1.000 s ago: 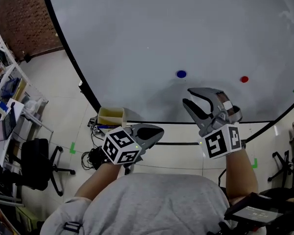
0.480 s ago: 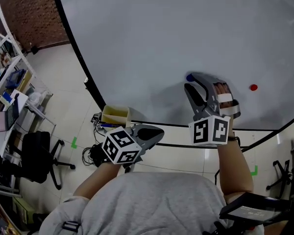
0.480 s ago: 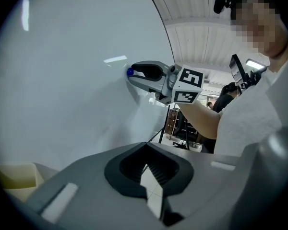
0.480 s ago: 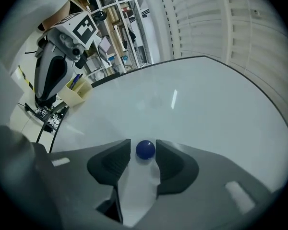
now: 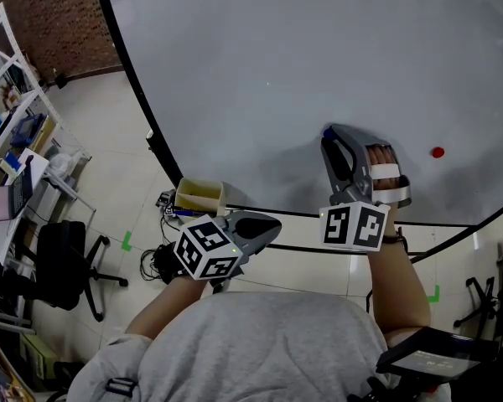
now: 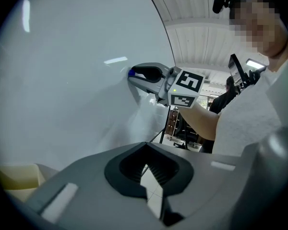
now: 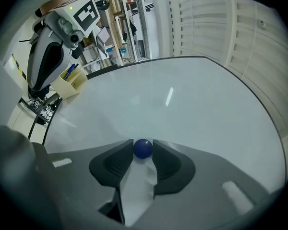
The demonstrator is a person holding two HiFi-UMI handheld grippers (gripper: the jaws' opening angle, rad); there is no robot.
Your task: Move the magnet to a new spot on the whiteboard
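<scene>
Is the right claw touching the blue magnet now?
Touching. In the right gripper view the right claw has just been closing, and both tips sit against the blue magnet between them, with no gap.

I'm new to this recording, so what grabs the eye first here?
The right tool, whose jaws have just been closing, pinches a blue magnet on the big whiteboard. A red magnet sits farther right on the board, while the left tool hangs shut and empty, off the board.
</scene>
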